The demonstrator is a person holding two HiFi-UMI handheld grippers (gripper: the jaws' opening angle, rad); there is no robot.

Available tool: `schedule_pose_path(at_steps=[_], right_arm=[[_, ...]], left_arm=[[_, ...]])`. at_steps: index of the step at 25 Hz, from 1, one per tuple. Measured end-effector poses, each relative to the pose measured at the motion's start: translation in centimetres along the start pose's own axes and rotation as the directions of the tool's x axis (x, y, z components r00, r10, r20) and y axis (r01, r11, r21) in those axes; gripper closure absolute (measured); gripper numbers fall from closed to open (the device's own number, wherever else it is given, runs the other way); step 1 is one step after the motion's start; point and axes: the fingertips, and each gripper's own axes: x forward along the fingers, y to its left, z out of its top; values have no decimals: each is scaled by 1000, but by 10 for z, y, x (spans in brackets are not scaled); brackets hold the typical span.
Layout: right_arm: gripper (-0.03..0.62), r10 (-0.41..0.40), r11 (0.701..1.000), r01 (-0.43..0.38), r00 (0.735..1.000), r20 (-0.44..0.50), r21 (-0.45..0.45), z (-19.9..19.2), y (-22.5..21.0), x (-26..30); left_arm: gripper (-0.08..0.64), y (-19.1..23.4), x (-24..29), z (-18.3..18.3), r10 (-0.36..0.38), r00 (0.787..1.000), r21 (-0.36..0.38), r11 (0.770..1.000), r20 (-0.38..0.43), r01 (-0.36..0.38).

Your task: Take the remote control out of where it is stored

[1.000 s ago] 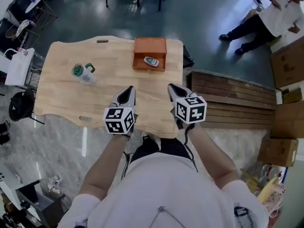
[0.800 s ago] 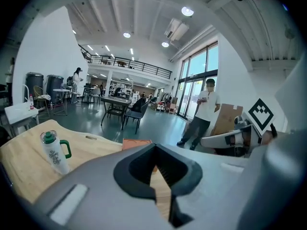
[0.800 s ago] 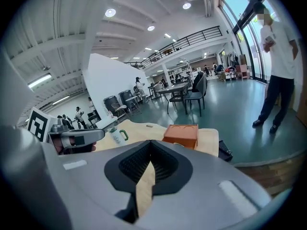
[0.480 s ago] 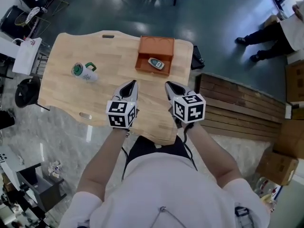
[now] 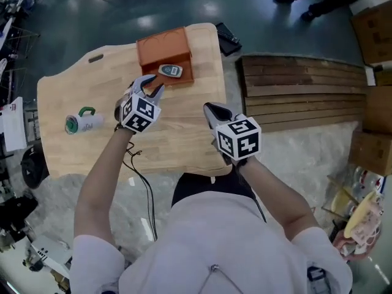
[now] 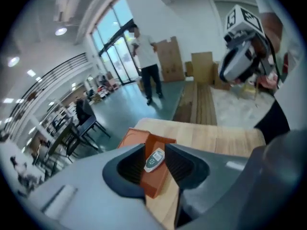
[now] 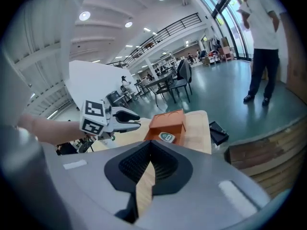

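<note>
A small white and green remote control (image 5: 170, 70) lies in an open orange box (image 5: 160, 46) at the table's far side. The same remote (image 6: 154, 160) shows through the gap between my left gripper's jaws, still a little ahead of them. My left gripper (image 5: 153, 86) is open, just short of the box's near edge, with nothing in it. Over the table's near part my right gripper (image 5: 212, 109) is shut and empty. From the right gripper view the remote (image 7: 167, 137) rests on the box (image 7: 168, 120), with the left gripper (image 7: 130, 119) beside it.
A green and white mug (image 5: 82, 120) lies on its side on the wooden table (image 5: 184, 133) at the left. A black object (image 5: 226, 35) sits past the table's far right corner. Wooden planks (image 5: 300, 90) and cardboard boxes (image 5: 373, 23) are at the right. A person (image 7: 259, 32) stands beyond.
My left gripper has reached forward across the table to the orange box. The right gripper has stayed near the front edge. The head view has swung, so the table looks turned.
</note>
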Motion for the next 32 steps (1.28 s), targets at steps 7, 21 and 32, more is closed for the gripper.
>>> schedule_pose_path(at_steps=[7, 21, 32], right_arm=[[565, -102, 987, 101, 995, -3, 123, -49, -32, -5], [565, -224, 928, 225, 974, -40, 295, -109, -86, -30], [565, -221, 921, 228, 974, -59, 317, -119, -87, -22]], left_arm=[[402, -14, 107, -45, -225, 946, 411, 859, -233, 306], [295, -19, 199, -90, -349, 768, 501, 600, -537, 623], [282, -25, 215, -106, -302, 723, 534, 512, -621, 673]])
